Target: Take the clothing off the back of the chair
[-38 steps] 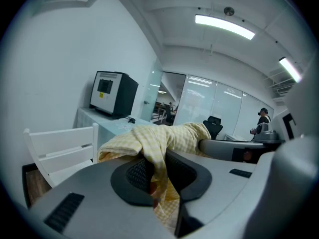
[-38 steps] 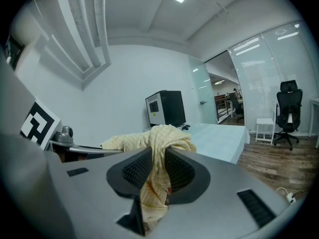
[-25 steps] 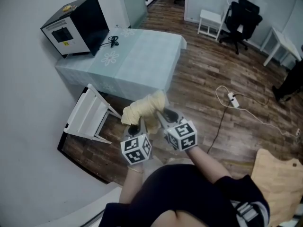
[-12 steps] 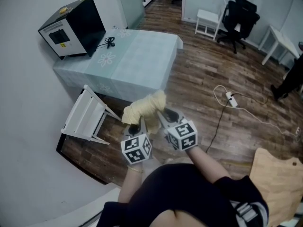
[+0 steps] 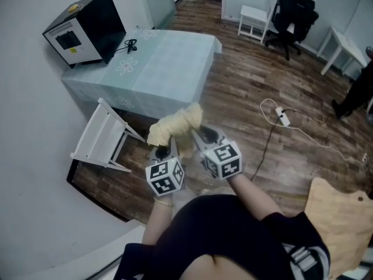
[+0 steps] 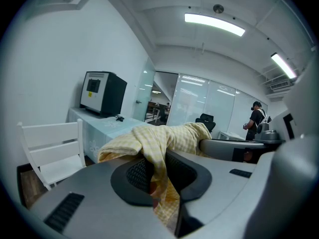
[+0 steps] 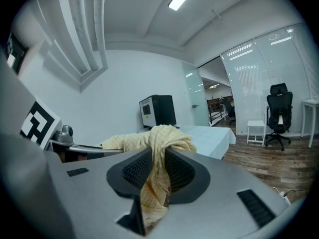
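The yellow checked clothing (image 5: pixel 175 126) is pinched in the jaws of both the left tool (image 5: pixel 165 149) and the right tool (image 5: pixel 200 137), apart from the white chair (image 5: pixel 99 142).

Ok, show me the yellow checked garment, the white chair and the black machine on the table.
yellow checked garment (image 5: pixel 175 123): head view, middle of the bunched cloth.
white chair (image 5: pixel 98 140): head view, on its slats.
black machine (image 5: pixel 102 21): head view, on its black panel.
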